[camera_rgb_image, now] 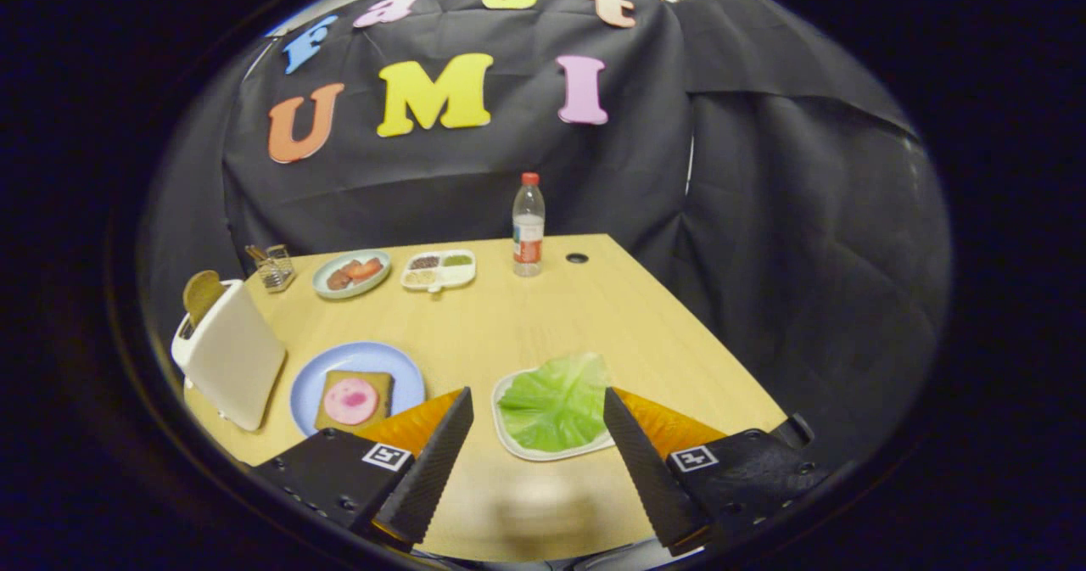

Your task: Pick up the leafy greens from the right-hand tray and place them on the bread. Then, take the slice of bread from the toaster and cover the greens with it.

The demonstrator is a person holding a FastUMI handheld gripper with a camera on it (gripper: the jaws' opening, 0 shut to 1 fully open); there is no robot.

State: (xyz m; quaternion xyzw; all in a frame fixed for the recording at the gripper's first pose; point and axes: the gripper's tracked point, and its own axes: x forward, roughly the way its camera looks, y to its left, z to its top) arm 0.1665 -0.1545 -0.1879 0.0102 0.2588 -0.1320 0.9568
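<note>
1. Tongs [536, 418]: held spread wide and empty above the near worktop [543, 316]; the gap between the fingers is aimed at the greens, judged a line-up for the first pick
2. Greens [556, 403]: one flat leaf, laid on the tray [509, 439] just ahead of the fingers and partly between their tips; nothing is gripped yet
3. Tray: set on the right of the worktop, near the edge, so the leaf is reached first
4. Bread [356, 400]: a slice lying flat on a blue plate [373, 357] beyond the left finger, topped with a round pink slice; it is left face up to receive the leaf
5. Toaster [231, 355]: stood at the left edge, just beside the plate; a brown slice [202, 295] is seen upright in its slot, kept for the covering step
6. Far side: a dish of reddish food [351, 273], a divided dish [439, 269], a wire holder [274, 267] and a bottle [528, 225] are set well apart from the work
</note>
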